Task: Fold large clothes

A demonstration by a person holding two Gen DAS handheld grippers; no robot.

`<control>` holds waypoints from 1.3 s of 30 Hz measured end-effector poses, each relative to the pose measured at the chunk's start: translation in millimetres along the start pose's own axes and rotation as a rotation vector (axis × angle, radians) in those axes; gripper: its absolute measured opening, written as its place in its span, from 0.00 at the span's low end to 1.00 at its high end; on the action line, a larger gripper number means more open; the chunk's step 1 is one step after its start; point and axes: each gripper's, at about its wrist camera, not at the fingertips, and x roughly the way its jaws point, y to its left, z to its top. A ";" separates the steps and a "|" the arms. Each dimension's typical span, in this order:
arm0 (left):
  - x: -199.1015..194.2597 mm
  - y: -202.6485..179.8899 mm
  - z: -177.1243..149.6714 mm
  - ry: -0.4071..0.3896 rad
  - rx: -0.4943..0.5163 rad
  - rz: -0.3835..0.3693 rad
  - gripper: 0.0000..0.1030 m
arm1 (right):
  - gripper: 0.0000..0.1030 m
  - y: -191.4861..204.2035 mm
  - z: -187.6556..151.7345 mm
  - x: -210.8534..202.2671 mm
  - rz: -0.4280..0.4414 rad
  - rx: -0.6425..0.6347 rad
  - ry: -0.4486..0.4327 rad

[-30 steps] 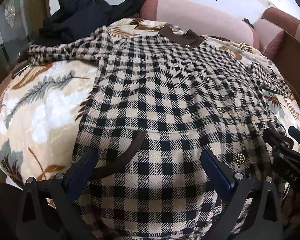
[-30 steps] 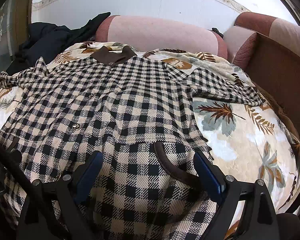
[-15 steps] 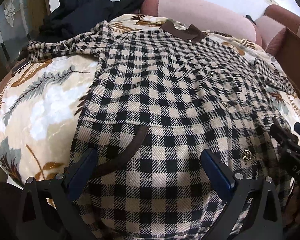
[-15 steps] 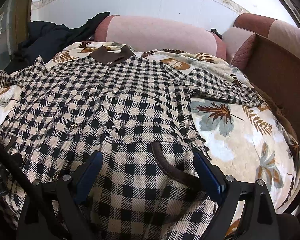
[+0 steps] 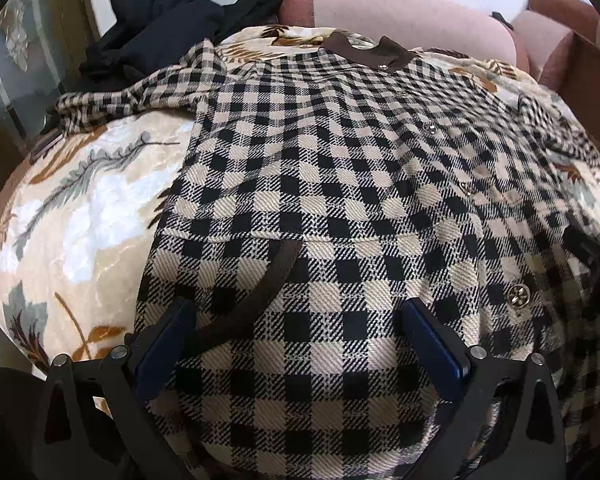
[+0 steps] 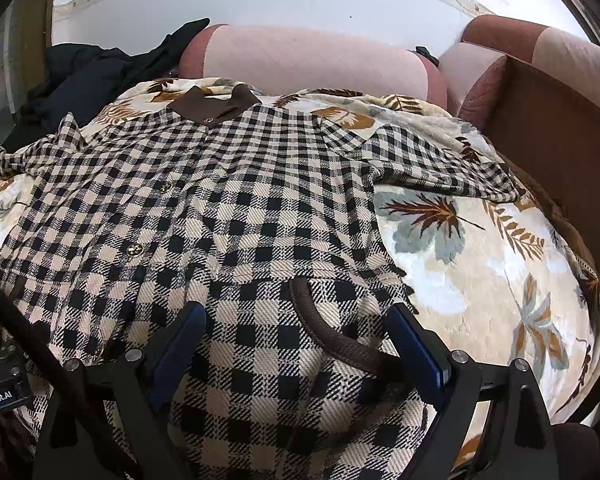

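A black-and-cream checked jacket (image 5: 340, 184) with a brown collar lies spread face up on a leaf-patterned blanket (image 5: 84, 216); it also shows in the right wrist view (image 6: 236, 208). My left gripper (image 5: 296, 320) is open, its blue pads straddling the lower left hem around the brown-trimmed pocket (image 5: 260, 292). My right gripper (image 6: 296, 324) is open over the lower right hem, straddling the other brown pocket trim (image 6: 332, 340). Both sleeves lie spread out to the sides. The right gripper's tip shows at the left view's right edge (image 5: 592, 252).
The blanket (image 6: 480, 264) covers a sofa with pink and brown cushions (image 6: 312, 60) behind. A heap of dark clothes (image 5: 172, 36) lies at the back left. A brown sofa arm (image 6: 556, 128) rises on the right.
Both grippers have moved a little forward and lower over the jacket's hem. The jaws stay open and the jacket has not shifted.
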 end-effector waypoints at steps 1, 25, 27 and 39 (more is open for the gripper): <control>-0.1 -0.4 -0.4 -0.008 0.002 0.000 1.00 | 0.92 -0.1 0.0 0.5 0.000 0.000 0.001; 11.0 203.4 131.3 -0.151 -0.444 0.033 0.83 | 0.92 9.0 -2.4 7.0 -0.002 -0.031 -0.011; 22.5 240.6 138.6 -0.152 -0.538 0.057 0.83 | 0.92 10.0 -3.1 8.9 -0.009 -0.039 -0.011; 88.5 367.1 169.3 -0.158 -0.868 -0.022 0.83 | 0.95 18.4 -9.5 27.0 -0.047 -0.068 -0.005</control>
